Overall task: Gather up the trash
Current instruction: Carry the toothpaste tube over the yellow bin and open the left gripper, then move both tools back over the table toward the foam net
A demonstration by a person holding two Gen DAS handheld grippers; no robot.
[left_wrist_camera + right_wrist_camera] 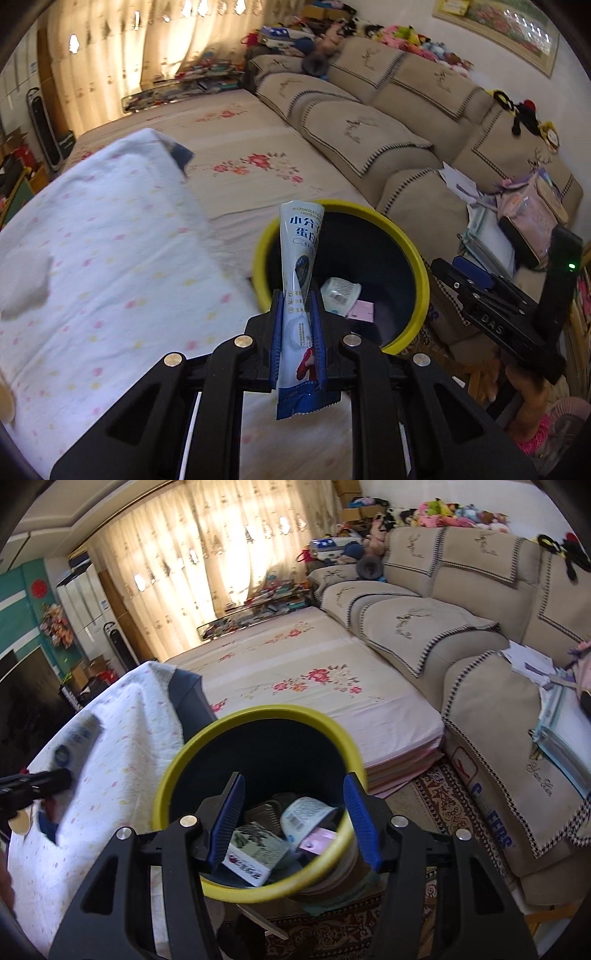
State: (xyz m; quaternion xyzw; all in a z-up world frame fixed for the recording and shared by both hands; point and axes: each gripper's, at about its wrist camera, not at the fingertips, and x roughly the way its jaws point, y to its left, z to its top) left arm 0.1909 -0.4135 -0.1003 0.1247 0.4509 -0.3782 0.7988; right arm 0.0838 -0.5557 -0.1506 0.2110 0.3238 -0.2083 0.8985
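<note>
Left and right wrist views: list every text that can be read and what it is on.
"MICROMOLECULAR PROTEIN", partly cut off, then Chinese "小分子 蛋白": sachet held in the left gripper.
"DAS": body of the right gripper.
Blue letters ending "FERS": sofa side.
Too small or blurred: box and cup labels in the yellow bin.

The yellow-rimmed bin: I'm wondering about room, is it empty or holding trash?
Holding trash: the yellow-rimmed dark bin contains a small printed box, a white cup and pink paper.
</note>
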